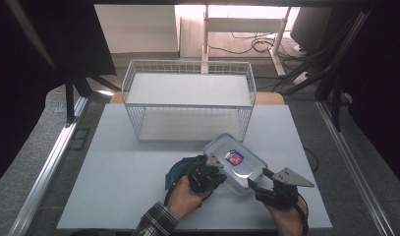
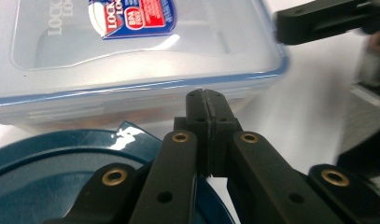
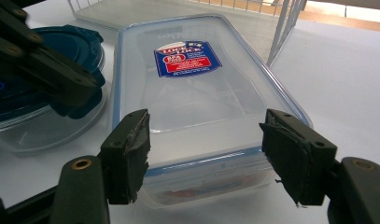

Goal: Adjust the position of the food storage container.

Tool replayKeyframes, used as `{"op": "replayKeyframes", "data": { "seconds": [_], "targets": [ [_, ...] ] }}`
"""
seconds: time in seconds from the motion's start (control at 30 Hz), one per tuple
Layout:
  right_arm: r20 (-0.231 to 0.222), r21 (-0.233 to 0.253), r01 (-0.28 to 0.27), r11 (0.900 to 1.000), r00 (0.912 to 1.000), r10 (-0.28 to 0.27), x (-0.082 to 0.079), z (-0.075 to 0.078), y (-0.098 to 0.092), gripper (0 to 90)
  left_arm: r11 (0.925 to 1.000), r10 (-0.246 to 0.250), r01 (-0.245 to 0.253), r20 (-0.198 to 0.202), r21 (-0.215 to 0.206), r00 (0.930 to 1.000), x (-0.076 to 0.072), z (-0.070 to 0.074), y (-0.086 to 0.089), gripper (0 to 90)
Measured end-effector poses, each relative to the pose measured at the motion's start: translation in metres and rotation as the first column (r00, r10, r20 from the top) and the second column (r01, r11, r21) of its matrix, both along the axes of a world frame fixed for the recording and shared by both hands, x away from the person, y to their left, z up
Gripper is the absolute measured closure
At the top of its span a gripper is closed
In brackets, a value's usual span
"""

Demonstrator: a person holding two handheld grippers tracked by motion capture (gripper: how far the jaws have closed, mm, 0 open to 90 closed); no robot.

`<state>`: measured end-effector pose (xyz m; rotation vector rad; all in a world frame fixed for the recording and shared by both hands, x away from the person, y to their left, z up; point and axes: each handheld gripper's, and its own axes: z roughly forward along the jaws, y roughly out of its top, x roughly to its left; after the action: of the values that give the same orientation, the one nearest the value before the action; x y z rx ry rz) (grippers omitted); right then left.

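Note:
A clear rectangular lidded box (image 1: 235,163) with a blue seal and a red and blue label lies on the white table, at an angle. My right gripper (image 1: 259,178) stands open at its near end. In the right gripper view the pads (image 3: 131,154) flank the box (image 3: 192,93) end without closing on it. My left gripper (image 1: 218,173) is shut with nothing between its jaws. In the left gripper view the fingertips (image 2: 207,100) sit just short of the box's side wall (image 2: 131,98), above a round container with a dark blue lid (image 2: 52,163).
A white wire basket (image 1: 187,101) with two levels stands behind the box at the table's middle back. The round blue-lidded container (image 1: 175,172) lies left of the box, under my left hand. Bare white table (image 1: 114,162) spreads to the left and front.

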<state>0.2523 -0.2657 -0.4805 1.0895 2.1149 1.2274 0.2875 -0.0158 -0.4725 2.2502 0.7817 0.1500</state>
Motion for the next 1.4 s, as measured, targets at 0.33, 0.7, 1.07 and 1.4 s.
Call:
{"op": "replayKeyframes", "data": {
  "seconds": [0.33,0.7,1.07,1.4],
  "targets": [
    [0.006,-0.007,0.005,1.000,1.0000,-0.005,-0.002,0.001,-0.002,31.6,0.9987,0.008,-0.010,-0.028,-0.049,0.9996,0.006,0.004,0.019,90.0],
    [-0.006,-0.020,0.008,1.000,1.0000,-0.008,0.001,-0.002,0.000,31.0,0.9876,-0.038,0.031,-0.045,-0.154,0.9983,-0.009,0.009,0.032,90.0],
    [-0.004,-0.018,-0.002,1.000,1.0000,0.002,0.001,-0.002,-0.001,30.4,0.9981,0.003,-0.001,-0.032,0.061,0.9995,-0.002,-0.003,-0.009,90.0],
    [0.002,-0.014,0.002,1.000,1.0000,-0.002,-0.001,0.000,-0.004,29.6,0.9985,-0.001,0.006,-0.081,0.055,0.9967,0.003,-0.002,-0.001,90.0]
  ]
}}
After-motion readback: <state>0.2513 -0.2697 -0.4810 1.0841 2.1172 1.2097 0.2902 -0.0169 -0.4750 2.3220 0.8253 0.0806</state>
